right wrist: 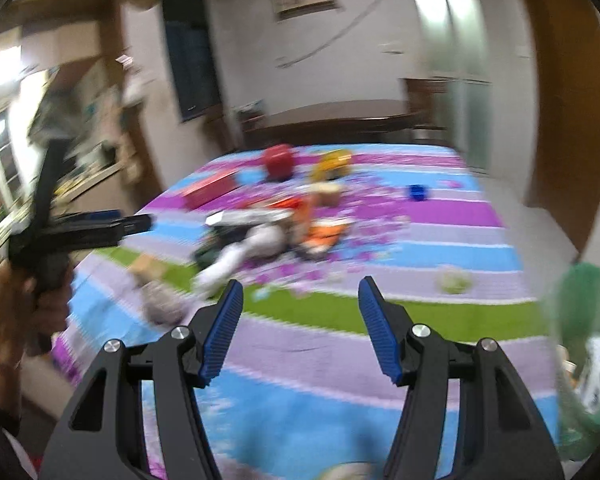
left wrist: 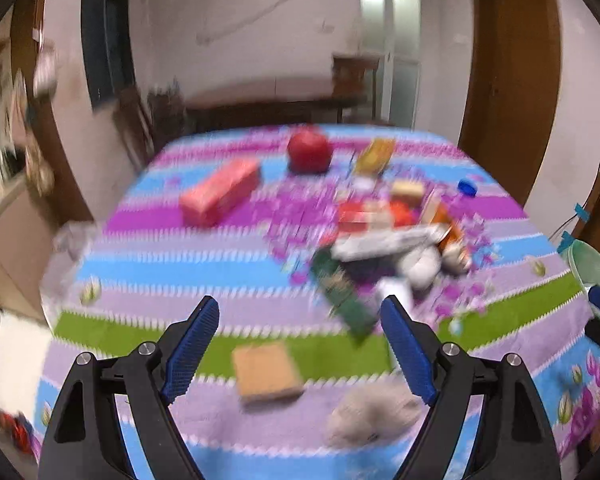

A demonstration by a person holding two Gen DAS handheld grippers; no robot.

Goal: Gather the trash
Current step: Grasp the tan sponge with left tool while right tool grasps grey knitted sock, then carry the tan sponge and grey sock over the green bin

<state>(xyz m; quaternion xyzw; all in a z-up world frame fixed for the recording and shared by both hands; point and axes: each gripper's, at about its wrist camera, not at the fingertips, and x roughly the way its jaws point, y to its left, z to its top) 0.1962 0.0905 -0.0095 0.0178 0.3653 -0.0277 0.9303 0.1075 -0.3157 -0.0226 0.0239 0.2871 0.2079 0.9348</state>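
Observation:
A pile of wrappers and packets (left wrist: 396,236) lies mid-table on the striped cloth (left wrist: 180,264); it also shows in the right wrist view (right wrist: 268,228). A dark green packet (left wrist: 342,294) sticks out toward me. A brown cardboard piece (left wrist: 266,372) and a crumpled grey tissue (left wrist: 374,412) lie near the front. My left gripper (left wrist: 300,312) is open and empty above them. My right gripper (right wrist: 300,292) is open and empty above the cloth (right wrist: 440,240). Both views are blurred.
A pink box (left wrist: 220,192), a red round container (left wrist: 308,150), a yellow packet (left wrist: 376,154) and a blue cap (left wrist: 467,187) lie further back. A green bin (right wrist: 584,352) stands at the table's right edge. The left gripper (right wrist: 80,232) shows at the left of the right wrist view.

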